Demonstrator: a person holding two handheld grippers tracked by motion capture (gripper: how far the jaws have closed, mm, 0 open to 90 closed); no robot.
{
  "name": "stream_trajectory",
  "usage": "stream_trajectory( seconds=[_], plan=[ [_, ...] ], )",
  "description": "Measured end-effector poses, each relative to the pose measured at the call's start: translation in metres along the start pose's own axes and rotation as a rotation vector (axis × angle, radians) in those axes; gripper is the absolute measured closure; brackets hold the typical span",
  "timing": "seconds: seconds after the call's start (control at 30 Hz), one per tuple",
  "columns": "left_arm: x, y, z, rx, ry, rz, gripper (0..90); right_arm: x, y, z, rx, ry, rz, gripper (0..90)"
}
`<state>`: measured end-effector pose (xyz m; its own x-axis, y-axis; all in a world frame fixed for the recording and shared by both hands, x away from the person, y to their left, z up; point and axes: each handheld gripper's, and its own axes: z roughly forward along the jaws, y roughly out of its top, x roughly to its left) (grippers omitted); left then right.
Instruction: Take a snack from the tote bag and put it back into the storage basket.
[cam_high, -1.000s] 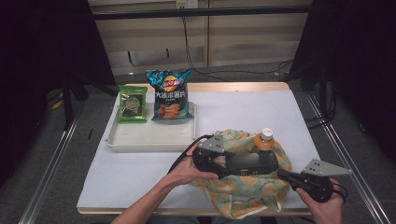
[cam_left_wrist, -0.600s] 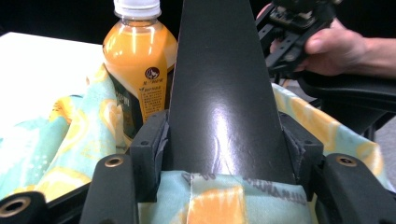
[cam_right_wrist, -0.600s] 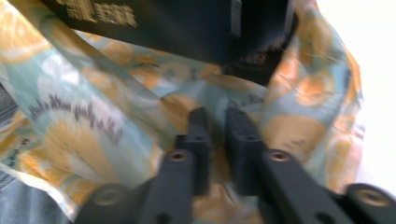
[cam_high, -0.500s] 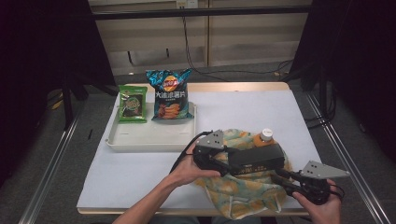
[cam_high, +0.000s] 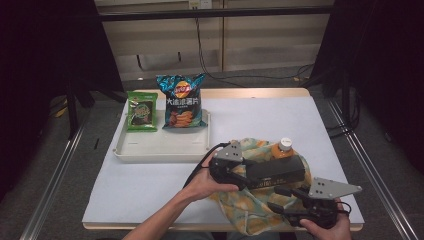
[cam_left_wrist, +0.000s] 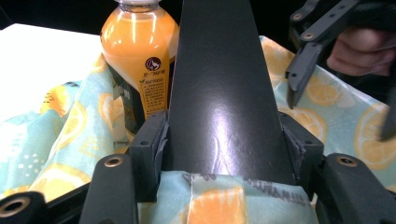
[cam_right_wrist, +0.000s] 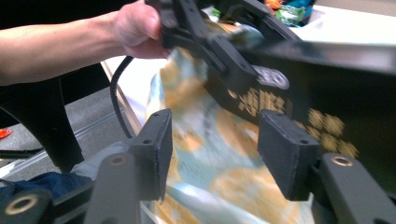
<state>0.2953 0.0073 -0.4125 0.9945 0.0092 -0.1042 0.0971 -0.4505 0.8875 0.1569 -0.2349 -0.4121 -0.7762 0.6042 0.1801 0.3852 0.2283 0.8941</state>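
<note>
A long black box (cam_high: 276, 172) lies across a lemon-print cloth (cam_high: 250, 212) at the table's front right. My left gripper (cam_high: 244, 172) is shut on the box's left end, and the box (cam_left_wrist: 219, 88) runs forward between its pads. An orange juice bottle (cam_high: 285, 148) stands upright just behind the box and shows close by as the bottle (cam_left_wrist: 137, 56) beside the box. My right gripper (cam_high: 278, 199) is open, low at the front edge and pointing left over the cloth (cam_right_wrist: 210, 154). Ahead of its jaws the box (cam_right_wrist: 327, 84) hangs at upper right.
A white tray (cam_high: 160, 147) at the left rear holds a blue chips bag (cam_high: 181, 101) and a green snack bag (cam_high: 141, 111). Bare white tabletop (cam_high: 140, 185) lies left of the cloth. The table's front edge runs right under the right gripper.
My right gripper has shifted left, closer under the box and over the cloth. The left gripper has kept its grip on the box and moved only slightly.
</note>
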Motion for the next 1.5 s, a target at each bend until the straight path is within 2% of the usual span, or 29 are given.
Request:
stream_trajectory(
  seconds=[0.23,0.37,0.47,0.53,0.6,0.63,0.77,0.8,0.9,1.07,1.17,1.23,1.5],
  plan=[
    [0.000,-0.001,0.001,0.007,0.001,0.002,43.5,0.007,0.012,0.000,-0.045,0.047,0.012,38.9],
    [-0.001,-0.001,0.003,0.009,0.003,-0.002,43.5,0.010,0.009,0.010,-0.024,0.076,0.016,37.9],
    [0.000,0.000,0.004,0.008,0.000,-0.003,43.5,0.014,0.003,0.027,0.003,0.079,0.011,38.0],
    [0.000,0.000,0.005,0.002,0.000,-0.008,43.5,0.014,-0.001,0.040,0.025,0.070,-0.019,44.5],
    [0.000,0.000,0.005,-0.003,-0.002,-0.011,43.5,0.013,-0.002,0.046,0.021,0.066,-0.022,55.4],
    [0.000,0.000,0.004,-0.007,-0.004,-0.018,43.4,0.011,-0.002,0.049,0.013,0.077,-0.021,57.9],
    [0.000,0.003,0.003,-0.043,-0.015,-0.041,43.4,0.016,-0.007,0.058,0.038,0.078,-0.065,85.5],
    [0.000,0.004,0.002,-0.038,-0.017,-0.040,43.3,0.016,-0.008,0.058,0.034,0.074,-0.061,89.0],
    [-0.002,0.005,0.002,-0.055,-0.024,-0.042,43.3,0.014,-0.011,0.059,0.034,0.054,-0.052,90.0],
    [-0.005,0.007,0.005,-0.057,-0.025,-0.045,43.2,0.015,-0.014,0.062,0.053,0.028,-0.065,90.0],
    [-0.005,0.008,0.004,-0.059,-0.016,-0.055,43.2,0.015,-0.014,0.064,0.055,0.028,-0.058,90.0],
    [-0.005,0.008,0.004,-0.082,-0.018,-0.066,43.1,0.016,-0.015,0.065,0.056,0.024,-0.059,90.0],
    [-0.006,0.013,0.002,-0.101,-0.026,-0.066,43.2,0.016,-0.018,0.066,0.064,0.031,-0.056,90.0]
  ],
)
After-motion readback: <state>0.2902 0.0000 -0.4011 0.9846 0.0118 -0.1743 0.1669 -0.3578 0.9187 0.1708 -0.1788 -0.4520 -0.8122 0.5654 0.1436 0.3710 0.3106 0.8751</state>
